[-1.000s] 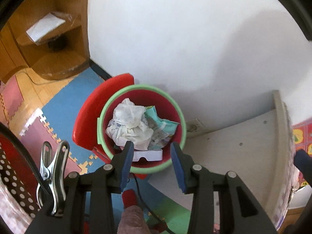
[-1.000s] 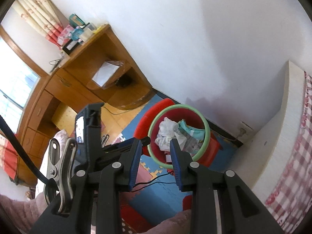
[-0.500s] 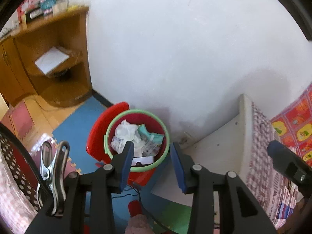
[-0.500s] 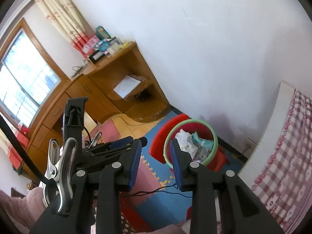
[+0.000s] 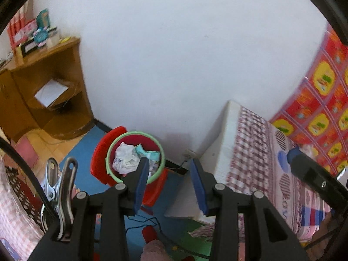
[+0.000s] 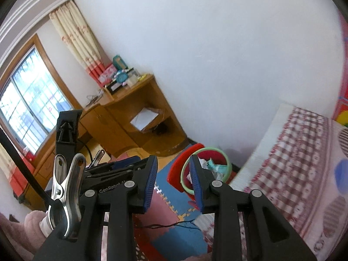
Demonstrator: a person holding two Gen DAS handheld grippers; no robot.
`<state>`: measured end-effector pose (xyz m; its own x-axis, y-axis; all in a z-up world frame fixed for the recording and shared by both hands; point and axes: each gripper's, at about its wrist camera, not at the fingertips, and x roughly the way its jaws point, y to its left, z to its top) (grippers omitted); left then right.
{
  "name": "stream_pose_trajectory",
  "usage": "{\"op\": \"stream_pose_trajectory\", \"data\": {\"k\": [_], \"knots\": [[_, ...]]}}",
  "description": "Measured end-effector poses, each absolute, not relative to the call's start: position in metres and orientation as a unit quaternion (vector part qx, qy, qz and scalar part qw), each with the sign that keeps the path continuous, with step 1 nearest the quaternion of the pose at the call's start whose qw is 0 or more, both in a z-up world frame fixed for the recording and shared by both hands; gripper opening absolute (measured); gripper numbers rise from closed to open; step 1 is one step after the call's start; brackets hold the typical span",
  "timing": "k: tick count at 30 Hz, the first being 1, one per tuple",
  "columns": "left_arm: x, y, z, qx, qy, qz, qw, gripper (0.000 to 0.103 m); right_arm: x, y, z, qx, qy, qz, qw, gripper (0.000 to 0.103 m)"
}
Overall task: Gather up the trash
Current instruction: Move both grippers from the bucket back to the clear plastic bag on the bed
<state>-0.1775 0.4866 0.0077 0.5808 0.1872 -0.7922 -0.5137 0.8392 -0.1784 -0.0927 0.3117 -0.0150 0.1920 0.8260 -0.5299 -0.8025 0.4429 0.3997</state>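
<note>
A red trash bin with a green rim (image 5: 134,133) stands on the floor against the white wall, its red lid (image 5: 101,152) tipped open behind it. Crumpled white paper (image 5: 125,158) and a teal wrapper (image 5: 149,154) lie inside. My left gripper (image 5: 169,163) hovers well above and back from the bin, open, with nothing between its blue pads. The right wrist view has the same bin (image 6: 217,149) low and far off. My right gripper (image 6: 173,159) is open and holds nothing. The left gripper's black body (image 6: 67,128) shows at the left of that view.
A wooden corner desk (image 5: 43,91) with a paper on its shelf stands left of the bin. A bed with a red checked cover (image 5: 256,152) lies to the right. Coloured foam mats (image 6: 169,178) cover the floor, and a thin cable (image 5: 143,219) runs across them. A window (image 6: 28,100) is far left.
Both grippers have risen and drawn back from the bin, which now looks smaller and farther away. The bed and desk top have come into view. Neither gripper's jaws have changed.
</note>
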Motion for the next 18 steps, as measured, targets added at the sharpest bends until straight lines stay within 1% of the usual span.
{"op": "stream_pose_trajectory", "data": {"k": [18], "knots": [[-0.168, 0.328, 0.049, -0.149, 0.401, 0.122, 0.896, 0.041, -0.119, 0.131, 0.011, 0.080, 0.311, 0.453, 0.832, 0.032]]}}
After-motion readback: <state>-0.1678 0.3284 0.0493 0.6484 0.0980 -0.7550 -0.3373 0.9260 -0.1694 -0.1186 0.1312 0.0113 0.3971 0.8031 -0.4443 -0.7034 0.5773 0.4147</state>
